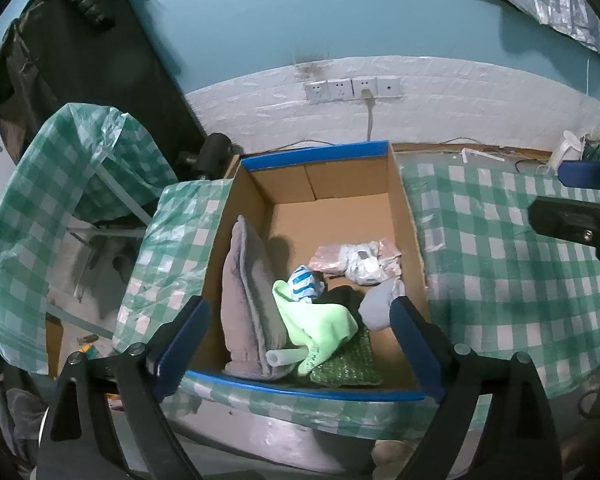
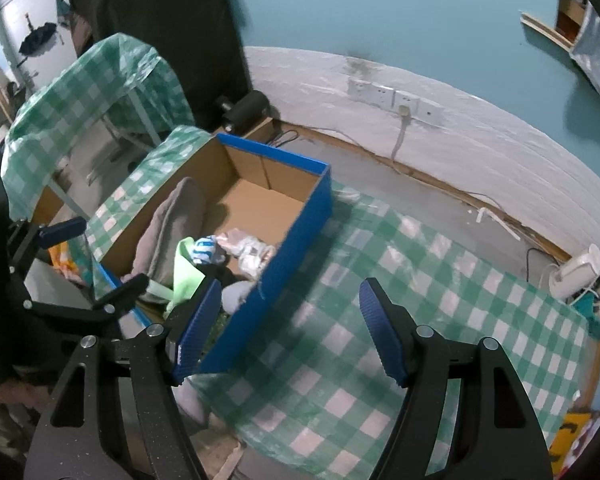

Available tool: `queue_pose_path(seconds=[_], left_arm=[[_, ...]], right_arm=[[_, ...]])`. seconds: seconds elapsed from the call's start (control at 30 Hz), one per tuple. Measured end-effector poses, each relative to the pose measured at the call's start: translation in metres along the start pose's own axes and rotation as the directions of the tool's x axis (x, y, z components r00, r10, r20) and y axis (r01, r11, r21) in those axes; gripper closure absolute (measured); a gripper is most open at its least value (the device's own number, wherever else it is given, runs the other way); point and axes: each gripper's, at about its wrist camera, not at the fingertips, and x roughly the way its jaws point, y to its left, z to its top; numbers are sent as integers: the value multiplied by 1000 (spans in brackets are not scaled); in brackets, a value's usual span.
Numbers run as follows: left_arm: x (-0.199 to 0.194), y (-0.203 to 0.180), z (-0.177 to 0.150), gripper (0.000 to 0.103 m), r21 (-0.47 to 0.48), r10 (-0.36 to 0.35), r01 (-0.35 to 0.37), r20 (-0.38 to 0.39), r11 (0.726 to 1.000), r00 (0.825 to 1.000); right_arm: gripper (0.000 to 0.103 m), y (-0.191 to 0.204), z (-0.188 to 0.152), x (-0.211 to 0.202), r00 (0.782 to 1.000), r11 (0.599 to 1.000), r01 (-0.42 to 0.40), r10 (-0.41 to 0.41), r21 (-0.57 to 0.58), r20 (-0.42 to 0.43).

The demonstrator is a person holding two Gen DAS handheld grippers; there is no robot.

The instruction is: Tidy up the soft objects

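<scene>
Table under green-white checked plastic cloth. Blue-edged cardboard box sits on its left part. White kettle-like appliance at far right edge. Rest of the cloth bare.

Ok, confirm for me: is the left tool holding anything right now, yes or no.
No, the left tool stands wide open above the box, with nothing pinched between its blue pads.

Box brown inside, blue outside and on rim. Table cloth green-and-white check. In box: grey towel at 9 o'clock, light green cloth centre, blue-and-white striped piece, pink-white packet at 1 o'clock. Wall teal.
</scene>
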Motion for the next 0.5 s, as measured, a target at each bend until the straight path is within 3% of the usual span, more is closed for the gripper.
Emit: queue_pose_path(seconds=[0.2,0.5], left_arm=[[-11,-12,3,4,9,28,-28,32,1000,999],[-24,-27,8,2,14,-8,8,36,1000,999]], right_arm=[[31,-13,-16,-19,999,1000,3,-3,19,38],[30,-27,-27,-33,997,999,30,-32,27,76]])
